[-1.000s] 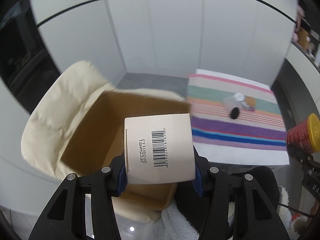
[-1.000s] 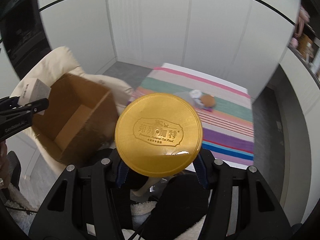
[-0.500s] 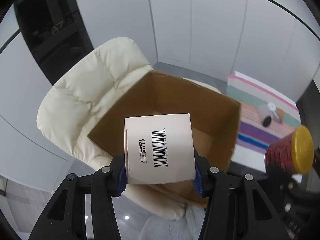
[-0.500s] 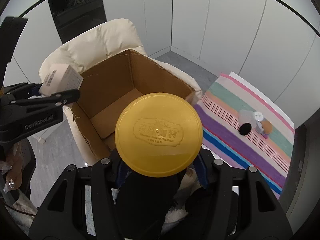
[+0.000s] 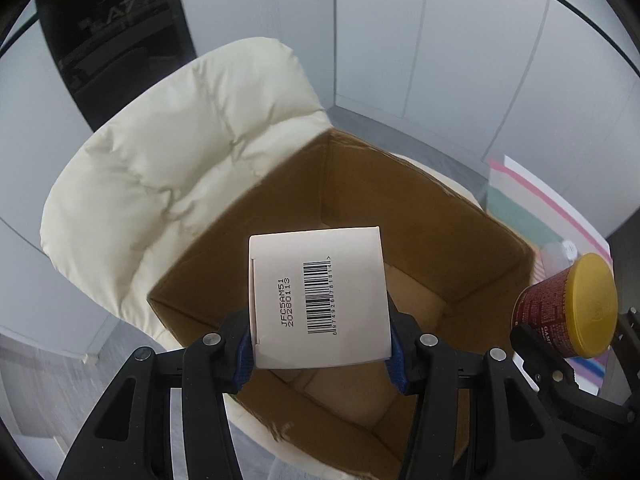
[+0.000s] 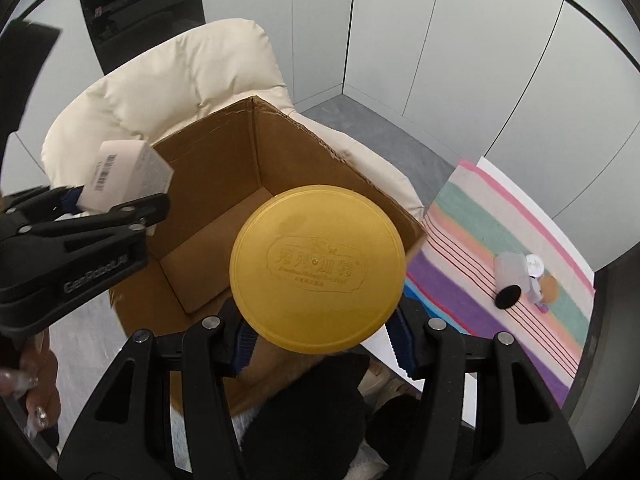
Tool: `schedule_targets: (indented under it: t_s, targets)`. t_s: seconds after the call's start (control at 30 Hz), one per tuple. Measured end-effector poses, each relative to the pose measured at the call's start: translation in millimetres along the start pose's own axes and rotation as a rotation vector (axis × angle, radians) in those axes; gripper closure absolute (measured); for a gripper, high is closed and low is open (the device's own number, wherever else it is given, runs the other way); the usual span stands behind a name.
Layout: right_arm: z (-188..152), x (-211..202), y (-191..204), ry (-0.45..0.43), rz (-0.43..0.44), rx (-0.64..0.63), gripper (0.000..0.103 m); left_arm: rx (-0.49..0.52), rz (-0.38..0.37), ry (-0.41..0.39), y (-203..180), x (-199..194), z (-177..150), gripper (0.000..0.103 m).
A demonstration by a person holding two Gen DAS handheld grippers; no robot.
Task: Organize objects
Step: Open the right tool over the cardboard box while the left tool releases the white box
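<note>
A: How are the left tongs (image 5: 320, 344) built?

B: Two black plastic fingers with triangular cut-outs are seen, each fixed by silver round-headed screws, and blue ribbed pads (image 5: 244, 356) are fitted on the inner faces.

A: And the right tongs (image 6: 322, 344)?

B: The same black frame, silver screws and blue pads are shown. From the right wrist view, raised lettering "GenRobot.AI" is moulded along the side of the left tongs.

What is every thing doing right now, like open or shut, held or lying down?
Cardboard box: open, on the chair, looks empty.
White carton: held over the box, barcode up.
Yellow-lidded can: lid on, held.
Left gripper: shut on the carton.
Right gripper: shut on the can.
Grey bottle: lying on the striped mat.
</note>
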State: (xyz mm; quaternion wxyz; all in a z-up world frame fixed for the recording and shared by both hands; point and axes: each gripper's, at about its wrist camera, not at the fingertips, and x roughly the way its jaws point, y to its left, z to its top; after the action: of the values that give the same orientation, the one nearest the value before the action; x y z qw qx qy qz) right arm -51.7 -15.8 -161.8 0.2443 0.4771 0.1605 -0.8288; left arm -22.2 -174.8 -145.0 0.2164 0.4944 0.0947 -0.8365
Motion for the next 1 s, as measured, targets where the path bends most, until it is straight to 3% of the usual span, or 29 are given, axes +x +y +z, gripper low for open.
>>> schedule_targets:
  t_s: [0.07,0.13,0.17,0.2,0.27,0.3,0.83,1.0]
  targets:
    - [6.9,7.7,0.4,0.004,-0.002,0.006,0.045,-0.027,0.007,-0.02,5.8,0.7,2.6,0.046]
    - [12.8,10.3,1.7,-0.014,0.0,0.009,0.045,-0.037,-0.004,-0.026,9.3,0.3,4.5,0.03]
    - [15.2,10.1,2.8,-0.028,0.003,0.004,0.039,-0.041,-0.009,-0.022,10.6,0.1,5.2,0.013]
    - [17.5,10.1,3.4,-0.035,0.001,-0.003,0.022,-0.045,-0.015,-0.02,12.0,0.0,5.9,0.001]
    - [19.4,4.7,7.4,-0.073,-0.006,-0.026,0.004,-0.057,-0.031,-0.028,14.5,-1.7,6.5,0.0]
    - [19.3,1.3,8.9,-0.093,-0.008,-0.034,0.003,-0.055,-0.031,-0.032,14.6,-2.4,6.5,0.0]
    - [16.8,2.0,-0.7,-0.083,0.001,-0.008,0.003,-0.036,-0.015,0.0,13.5,3.2,5.0,0.0]
    - [15.2,1.1,-4.9,-0.077,0.008,0.0,0.003,-0.003,0.023,-0.032,10.8,-1.7,3.2,0.0]
